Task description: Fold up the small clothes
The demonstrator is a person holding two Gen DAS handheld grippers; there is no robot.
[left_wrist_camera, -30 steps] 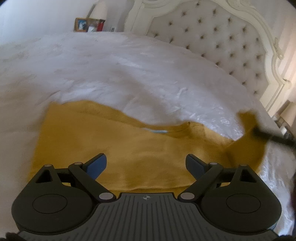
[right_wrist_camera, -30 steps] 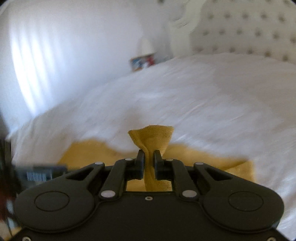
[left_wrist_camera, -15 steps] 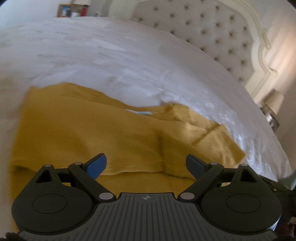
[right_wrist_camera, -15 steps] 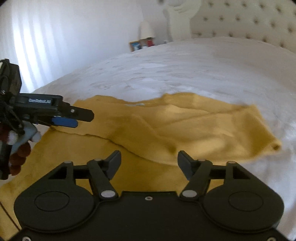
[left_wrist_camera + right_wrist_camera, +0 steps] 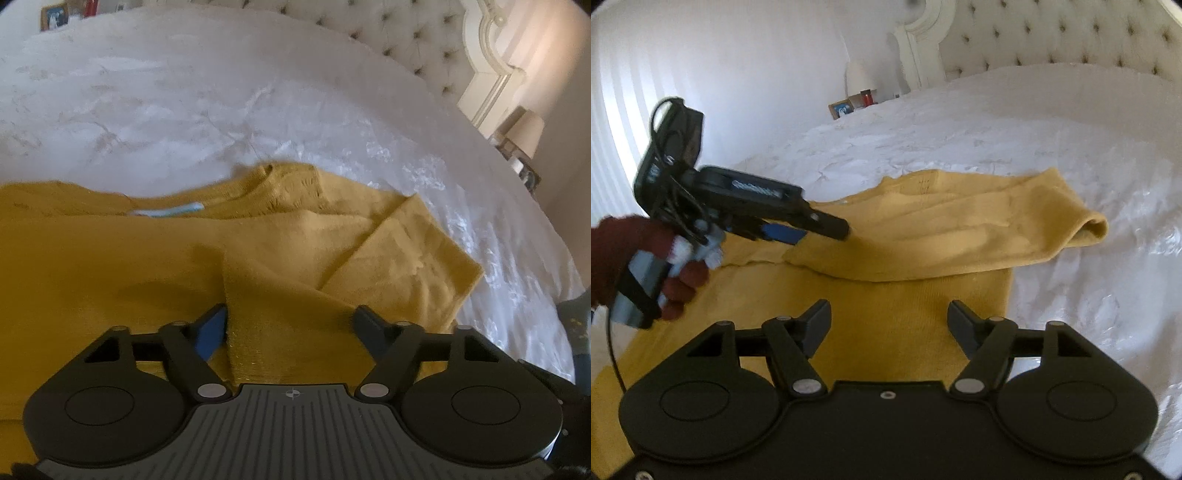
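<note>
A mustard sweater (image 5: pixel 110 277) lies flat on the bed, its collar and label (image 5: pixel 170 211) toward the headboard. One sleeve (image 5: pixel 960 236) is folded across the body (image 5: pixel 923 302). In the left wrist view the sleeve's cuff end (image 5: pixel 288 332) lies between the fingers of my left gripper (image 5: pixel 290 321). Its jaws are closing and stand either side of the cuff, the pads not pressing it. The right wrist view shows that left gripper (image 5: pixel 827 229) low over the sleeve. My right gripper (image 5: pixel 888 317) hovers open above the sweater's body, holding nothing.
A white bedspread (image 5: pixel 184 92) covers the bed, with a tufted headboard (image 5: pixel 1071 33) behind. A lamp (image 5: pixel 524 129) stands on a nightstand at the right. A picture frame (image 5: pixel 842 109) sits at the far side. A hand in a dark red glove (image 5: pixel 676 280) holds the left gripper.
The right gripper opened and let go of the sleeve, which now lies across the sweater. The left gripper moved right and down to the cuff, and its jaws narrowed.
</note>
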